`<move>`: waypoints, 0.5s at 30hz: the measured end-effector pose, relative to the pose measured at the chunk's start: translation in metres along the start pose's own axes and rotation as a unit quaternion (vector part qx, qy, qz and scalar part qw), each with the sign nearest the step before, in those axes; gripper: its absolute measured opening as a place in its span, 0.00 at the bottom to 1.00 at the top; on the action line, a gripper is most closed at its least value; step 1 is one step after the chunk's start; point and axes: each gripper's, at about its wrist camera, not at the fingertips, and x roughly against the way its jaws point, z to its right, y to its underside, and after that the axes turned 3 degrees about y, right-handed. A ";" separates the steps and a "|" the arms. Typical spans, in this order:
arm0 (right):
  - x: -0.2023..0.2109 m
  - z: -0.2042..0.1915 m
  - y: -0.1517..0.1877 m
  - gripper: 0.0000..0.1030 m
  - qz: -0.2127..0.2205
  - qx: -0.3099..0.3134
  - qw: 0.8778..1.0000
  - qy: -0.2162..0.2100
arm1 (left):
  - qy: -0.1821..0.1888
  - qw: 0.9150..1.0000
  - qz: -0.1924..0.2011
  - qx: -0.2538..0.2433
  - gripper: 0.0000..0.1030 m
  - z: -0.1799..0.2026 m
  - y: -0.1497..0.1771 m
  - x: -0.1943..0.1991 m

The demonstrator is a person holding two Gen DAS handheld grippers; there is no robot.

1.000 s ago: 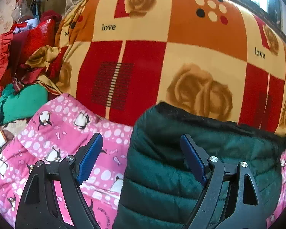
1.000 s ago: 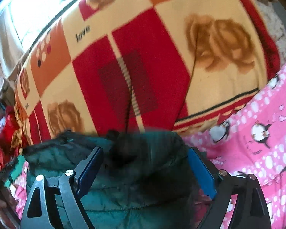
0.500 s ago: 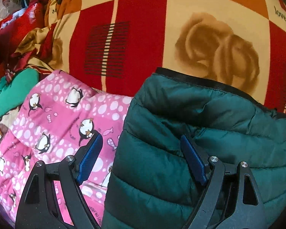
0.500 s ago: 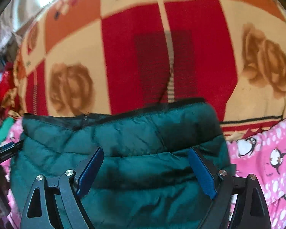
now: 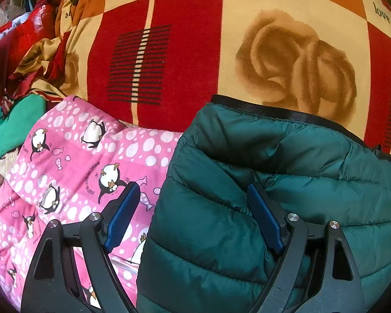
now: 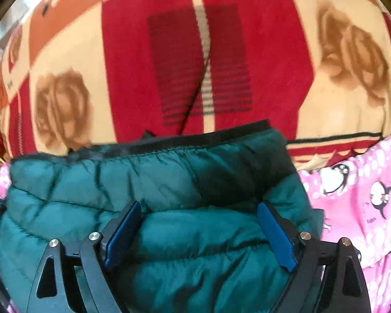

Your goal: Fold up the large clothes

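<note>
The left gripper point(image 5: 193, 208) is spread wide, nothing pinched; its right pad is sunk into the green puffer jacket point(image 5: 273, 195), the left pad is over the pink penguin quilt point(image 5: 73, 161). The right gripper point(image 6: 199, 227) is spread just as wide, with a puffy roll of the jacket point(image 6: 148, 182) bulging between the pads, not clamped. The jacket is laid on the quilt, its black-trimmed edge against the rose-print "love" blanket point(image 5: 185, 52). Red clothes point(image 5: 18, 39) are piled at far left.
</note>
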 end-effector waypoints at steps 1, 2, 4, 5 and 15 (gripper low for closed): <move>0.005 0.000 0.000 0.86 0.005 -0.002 1.000 -0.003 | 0.000 1.000 0.000 0.000 0.82 0.000 0.000 0.000; 0.011 0.001 0.002 0.86 0.009 -0.002 1.000 -0.004 | 0.000 1.000 0.000 0.000 0.82 0.000 0.001 0.000; 0.018 0.006 0.005 0.86 0.016 -0.006 1.000 0.006 | 0.000 1.000 0.001 0.000 0.82 0.000 0.001 -0.001; 0.018 0.010 0.008 0.86 0.015 -0.012 1.000 0.017 | 0.000 1.000 0.002 0.000 0.82 0.000 0.001 -0.001; -0.006 0.034 0.026 0.88 -0.016 -0.042 0.999 0.022 | -0.003 1.000 0.006 -0.003 0.82 0.001 0.002 -0.001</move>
